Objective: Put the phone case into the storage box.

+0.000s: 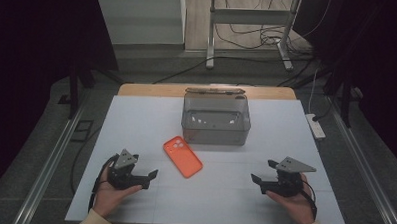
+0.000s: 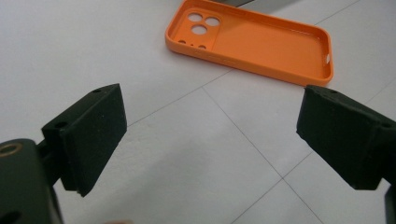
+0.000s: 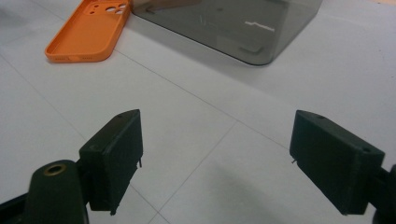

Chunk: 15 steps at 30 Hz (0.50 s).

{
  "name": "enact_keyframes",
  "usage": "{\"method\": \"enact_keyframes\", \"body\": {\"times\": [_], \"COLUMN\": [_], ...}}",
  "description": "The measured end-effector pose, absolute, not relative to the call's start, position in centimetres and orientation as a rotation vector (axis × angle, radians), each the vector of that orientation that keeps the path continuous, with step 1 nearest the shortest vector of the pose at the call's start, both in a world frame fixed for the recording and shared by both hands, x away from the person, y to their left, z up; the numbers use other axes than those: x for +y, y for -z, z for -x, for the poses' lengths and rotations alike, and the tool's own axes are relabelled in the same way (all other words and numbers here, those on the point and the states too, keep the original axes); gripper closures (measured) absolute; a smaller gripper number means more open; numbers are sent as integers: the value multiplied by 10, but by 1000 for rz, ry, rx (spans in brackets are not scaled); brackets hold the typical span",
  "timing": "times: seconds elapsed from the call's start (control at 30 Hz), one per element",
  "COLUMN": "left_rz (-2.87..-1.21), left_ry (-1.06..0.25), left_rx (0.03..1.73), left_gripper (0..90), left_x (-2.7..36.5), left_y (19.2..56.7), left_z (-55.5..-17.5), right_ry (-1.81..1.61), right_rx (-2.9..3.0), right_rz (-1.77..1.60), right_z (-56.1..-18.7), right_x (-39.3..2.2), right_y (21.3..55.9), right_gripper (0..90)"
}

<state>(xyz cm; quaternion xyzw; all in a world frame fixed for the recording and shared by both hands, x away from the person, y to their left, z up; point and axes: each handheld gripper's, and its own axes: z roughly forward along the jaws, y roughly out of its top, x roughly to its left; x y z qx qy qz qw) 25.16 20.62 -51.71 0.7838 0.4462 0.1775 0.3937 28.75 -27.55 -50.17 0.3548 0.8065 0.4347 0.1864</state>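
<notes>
You are holding the left gripper [image 1: 150, 179] low over the near left part of the table [image 1: 136, 120], its jaws standing wide apart with nothing between them but bare white surface. In the left gripper view, those jaws are framing the near long edge of the case [image 2: 252, 39], which is lying just beyond them, not touching either one. You are holding the right gripper [image 1: 258, 183] at the near right of the table, pointing inward toward the left one, and its jaws are also gaping wide and gripping nothing. The case [image 1: 182, 156], orange and open side up with its camera cut-outs at the far end, is lying flat on the table between the two grippers, nearer the left one and a little farther out than both. Beyond it, the box [image 1: 216, 119], clear and grey, is sitting at the middle of the table's far part, just behind the case and apart from it. In the right gripper view, the case [image 3: 88, 30] is showing at the upper left, beside the box [image 3: 229, 25].
</notes>
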Motion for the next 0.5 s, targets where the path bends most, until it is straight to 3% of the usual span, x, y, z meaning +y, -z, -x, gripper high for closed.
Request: {"method": "enact_keyframes", "body": {"times": [0.5], "left_rz": [-1977], "left_ry": [-459], "left_rx": [1120], "left_gripper": [89], "left_x": [206], "left_y": [516], "left_z": [-245], "right_ry": [-1227], "right_rx": [2294], "right_rz": [-1043], "right_z": [-291], "right_x": [-281], "right_y": [505], "right_gripper": [181]}}
